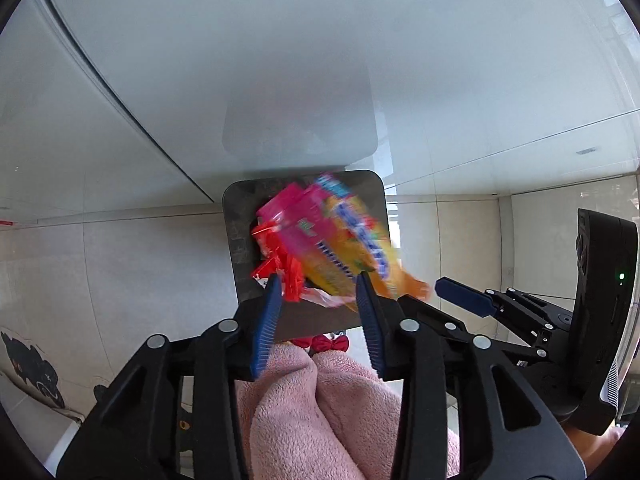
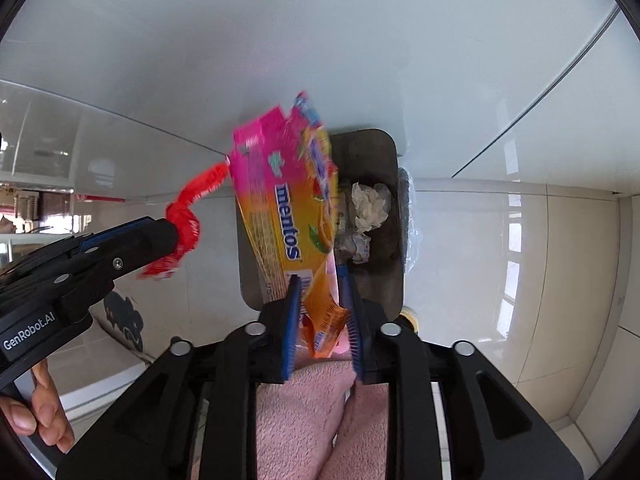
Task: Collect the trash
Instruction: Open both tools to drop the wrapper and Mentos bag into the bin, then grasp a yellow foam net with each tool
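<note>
Tiled floor, dark bin (image 2: 384, 280). Right gripper (image 2: 322, 312) clamps "mentos" bag (image 2: 288, 216); left gripper (image 1: 316, 300) grips red wrapper (image 1: 286, 276).

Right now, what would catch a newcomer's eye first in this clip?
The bright pink and orange Mentos wrapper, blurred with motion, hangs above the dark trash bin, its lower end between the right gripper fingers. Beside it, the left gripper holds a crumpled red wrapper. Inside the bin, crumpled white tissue already lies.

Pink fleece trousers (image 1: 320, 412) above pale floor tiles (image 2: 520, 264).
</note>
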